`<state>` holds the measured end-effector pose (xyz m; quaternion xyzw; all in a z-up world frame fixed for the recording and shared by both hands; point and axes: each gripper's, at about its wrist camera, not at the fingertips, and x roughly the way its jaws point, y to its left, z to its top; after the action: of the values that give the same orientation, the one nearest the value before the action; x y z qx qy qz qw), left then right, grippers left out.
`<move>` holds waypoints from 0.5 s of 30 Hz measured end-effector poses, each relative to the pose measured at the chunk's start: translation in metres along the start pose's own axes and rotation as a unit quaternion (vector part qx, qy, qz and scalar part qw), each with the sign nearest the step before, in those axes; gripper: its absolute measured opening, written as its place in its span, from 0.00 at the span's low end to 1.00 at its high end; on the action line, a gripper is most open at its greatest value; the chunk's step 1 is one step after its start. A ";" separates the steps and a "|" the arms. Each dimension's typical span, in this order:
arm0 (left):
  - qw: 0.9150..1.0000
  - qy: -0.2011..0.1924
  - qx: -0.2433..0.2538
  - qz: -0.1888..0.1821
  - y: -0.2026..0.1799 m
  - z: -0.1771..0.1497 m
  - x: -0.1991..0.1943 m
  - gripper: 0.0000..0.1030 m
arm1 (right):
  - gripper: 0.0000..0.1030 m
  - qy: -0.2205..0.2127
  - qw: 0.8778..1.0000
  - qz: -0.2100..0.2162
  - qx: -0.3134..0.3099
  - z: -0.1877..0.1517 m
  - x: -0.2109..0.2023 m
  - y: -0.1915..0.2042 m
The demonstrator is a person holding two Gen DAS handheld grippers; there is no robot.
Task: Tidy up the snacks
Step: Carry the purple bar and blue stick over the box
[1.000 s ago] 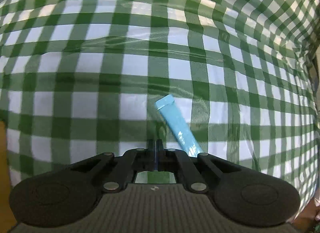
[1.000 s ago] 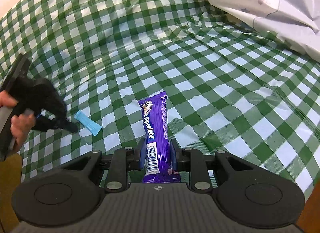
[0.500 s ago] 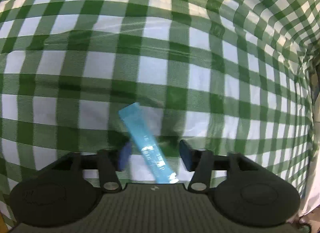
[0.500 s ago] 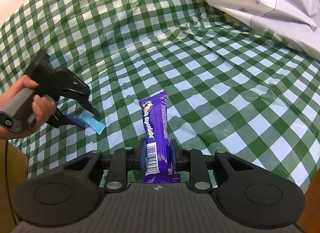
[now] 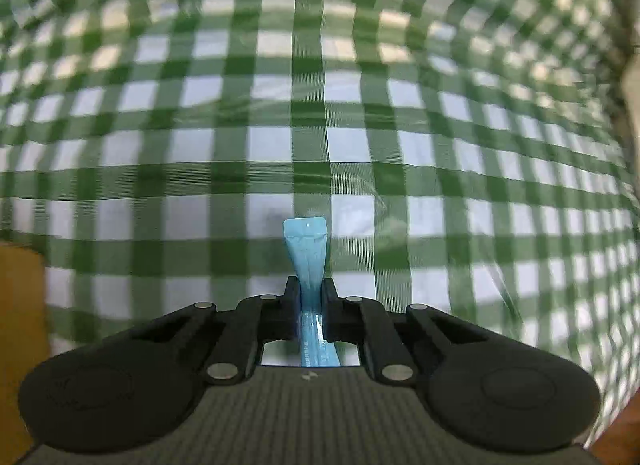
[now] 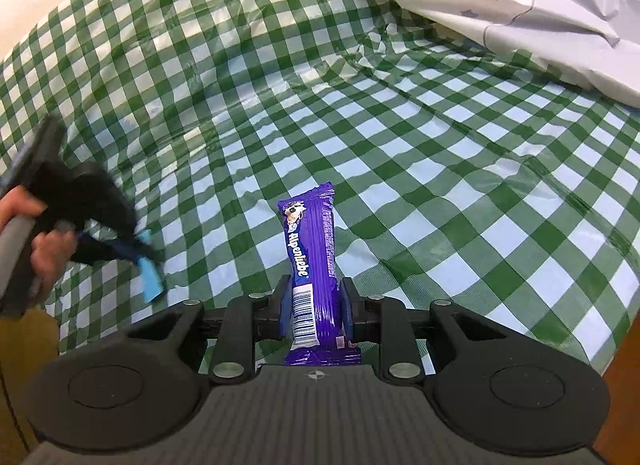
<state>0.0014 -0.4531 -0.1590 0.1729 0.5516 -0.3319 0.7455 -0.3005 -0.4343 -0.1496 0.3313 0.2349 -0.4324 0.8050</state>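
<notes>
My left gripper is shut on a thin light-blue snack stick, pinched between the pads, with its flat end sticking forward above the checked cloth. From the right wrist view the left gripper holds the blue stick just off the table at the left edge. My right gripper is shut on a purple Alpenliebe candy bar, which points forward over the cloth.
A green-and-white checked tablecloth covers the table, wrinkled in places. A white plastic bag lies at the far right. The wooden table edge shows at the lower left of the left wrist view.
My left gripper opened around the blue stick, then closed on it and lifted it off the cloth. The right gripper kept holding the purple bar, almost still.
</notes>
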 end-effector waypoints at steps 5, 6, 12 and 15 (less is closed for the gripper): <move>0.997 -0.059 0.044 -0.039 0.031 -0.057 -0.094 0.10 | 0.25 -0.015 1.000 0.018 -0.010 0.002 -0.025 0.002; 0.996 -0.065 0.045 -0.047 0.041 -0.071 -0.113 0.10 | 0.25 -0.016 0.999 0.029 -0.016 0.001 -0.032 0.002; 0.993 -0.101 0.038 -0.037 0.113 -0.150 -0.208 0.10 | 0.25 -0.001 0.991 0.111 -0.073 -0.018 -0.087 0.064; 0.994 -0.105 0.022 0.003 0.165 -0.189 -0.239 0.10 | 0.25 0.012 0.984 0.150 -0.098 -0.034 -0.116 0.104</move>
<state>-0.0601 -0.1441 -0.0150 0.1556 0.4624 -0.3581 0.7960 -0.2744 -0.3041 -0.0615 0.2874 0.2339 -0.2777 0.8863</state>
